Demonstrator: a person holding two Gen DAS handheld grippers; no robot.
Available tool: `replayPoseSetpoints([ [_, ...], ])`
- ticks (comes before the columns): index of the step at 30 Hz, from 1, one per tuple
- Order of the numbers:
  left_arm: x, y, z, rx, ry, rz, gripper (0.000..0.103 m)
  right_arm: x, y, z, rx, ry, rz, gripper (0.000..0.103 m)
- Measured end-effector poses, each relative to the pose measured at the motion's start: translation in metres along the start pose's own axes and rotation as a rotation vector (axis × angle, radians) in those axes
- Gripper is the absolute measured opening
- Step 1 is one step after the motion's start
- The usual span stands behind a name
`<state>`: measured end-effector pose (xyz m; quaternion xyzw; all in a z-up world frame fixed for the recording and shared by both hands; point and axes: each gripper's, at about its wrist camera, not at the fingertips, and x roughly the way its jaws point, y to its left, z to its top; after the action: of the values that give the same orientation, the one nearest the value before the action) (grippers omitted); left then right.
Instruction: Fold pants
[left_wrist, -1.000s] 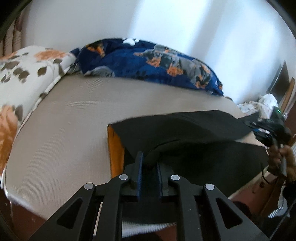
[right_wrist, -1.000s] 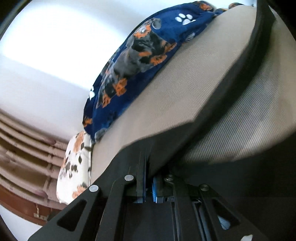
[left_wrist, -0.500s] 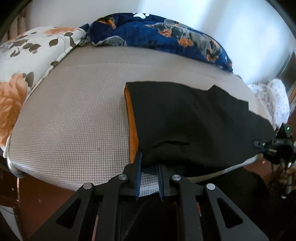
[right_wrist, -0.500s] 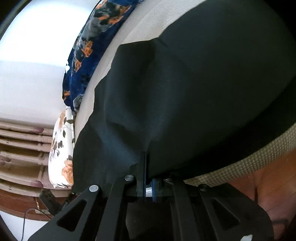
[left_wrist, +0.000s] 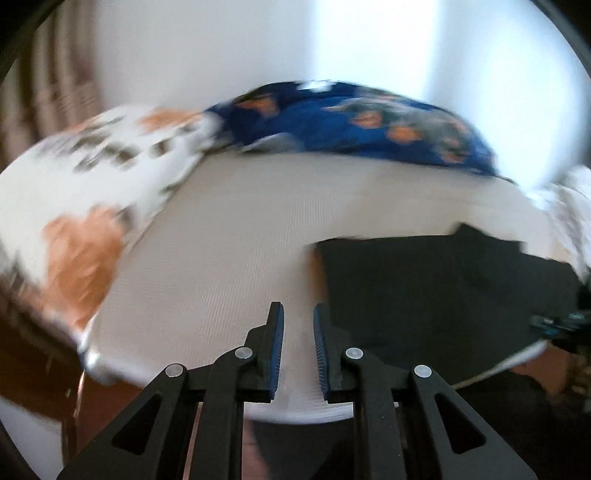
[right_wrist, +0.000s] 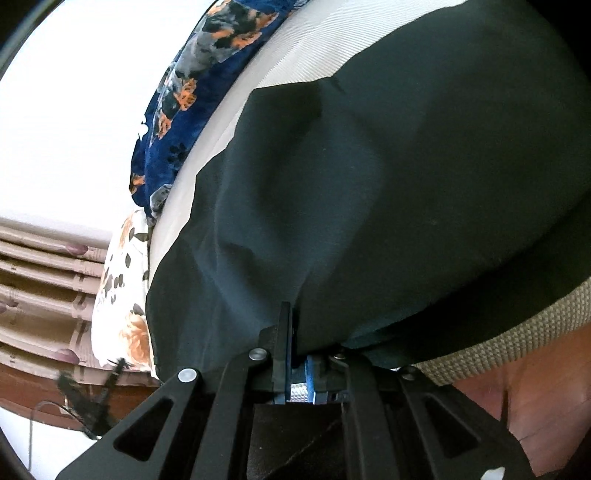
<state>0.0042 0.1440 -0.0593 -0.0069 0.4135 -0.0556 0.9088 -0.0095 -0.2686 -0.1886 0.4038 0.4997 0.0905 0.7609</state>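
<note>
Left wrist view is motion-blurred. The left gripper (left_wrist: 298, 314) is seen with its jaws parted and nothing between them; only the beige bed surface (left_wrist: 236, 236) shows in the gap. The black pants (left_wrist: 436, 291) are laid flat on that surface, to the right of the left gripper's fingers, with their near edge close to the front edge of the bed. A thin orange strip is visible along the left edge of the pants. At the far right of this view the right gripper (left_wrist: 554, 326) is seen at the pants' right side.

Right wrist view: the right gripper (right_wrist: 295, 332) is closed on a pinch of the black pants (right_wrist: 406, 184), the fabric being gathered into creases at the fingers (right_wrist: 283, 332). The pants are spread over the beige bed surface (right_wrist: 517, 347), whose woven edge shows below the cloth.

Behind the pants, a blue patterned blanket (left_wrist: 351, 122) is noted along the far side of the bed, and a white floral pillow (left_wrist: 85, 192) lies at the left end. A white wall (left_wrist: 258, 44) is seen behind.
</note>
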Motion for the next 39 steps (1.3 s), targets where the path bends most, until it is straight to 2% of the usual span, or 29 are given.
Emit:
replayPoseSetpoints([
  [2,0.012,-0.030,0.003,0.035,0.026,-0.087,0.019,-0.001,-0.003,0.001,0.016,-0.003,0.028,0.009],
  [4,0.039,-0.061,-0.001,0.052,0.099,-0.175,0.020,-0.004,-0.012,0.002,0.073,-0.005,0.078,0.009],
  [6,0.078,-0.083,-0.015,0.070,0.226,-0.192,0.020,-0.008,-0.018,0.003,0.112,-0.015,0.111,0.010],
  [8,0.099,-0.083,-0.029,0.025,0.269,-0.187,0.020,-0.020,-0.028,0.007,0.141,-0.045,0.138,0.011],
  [10,0.097,-0.077,-0.031,-0.021,0.227,-0.210,0.020,-0.037,-0.040,0.014,0.168,-0.083,0.155,0.013],
  [12,0.097,-0.077,-0.032,-0.012,0.227,-0.208,0.020,-0.059,-0.063,0.027,0.216,-0.151,0.164,0.015],
  [18,0.096,-0.086,-0.031,0.037,0.221,-0.180,0.020,-0.129,-0.158,0.080,0.382,-0.375,0.156,0.015],
  [21,0.100,-0.088,-0.030,0.036,0.222,-0.180,0.020,-0.169,-0.210,0.104,0.453,-0.509,0.169,0.011],
  [23,0.099,-0.088,-0.030,0.034,0.223,-0.179,0.020,-0.184,-0.233,0.120,0.489,-0.533,0.183,0.010],
  [25,0.099,-0.086,-0.029,0.035,0.226,-0.176,0.020,-0.194,-0.254,0.131,0.544,-0.549,0.259,0.010],
  [27,0.099,-0.086,-0.029,0.039,0.229,-0.170,0.020,-0.201,-0.268,0.140,0.592,-0.557,0.286,0.011],
  [30,0.098,-0.088,-0.029,0.048,0.227,-0.163,0.020,-0.203,-0.282,0.152,0.643,-0.518,0.334,0.009],
  [32,0.098,-0.090,-0.028,0.052,0.226,-0.159,0.021,-0.207,-0.282,0.155,0.651,-0.498,0.273,0.002],
  [35,0.098,-0.090,-0.028,0.064,0.225,-0.156,0.021,-0.219,-0.272,0.157,0.563,-0.490,0.173,0.006],
  [39,0.098,-0.089,-0.027,0.065,0.227,-0.160,0.021,-0.250,-0.260,0.145,0.479,-0.546,0.150,0.005],
])
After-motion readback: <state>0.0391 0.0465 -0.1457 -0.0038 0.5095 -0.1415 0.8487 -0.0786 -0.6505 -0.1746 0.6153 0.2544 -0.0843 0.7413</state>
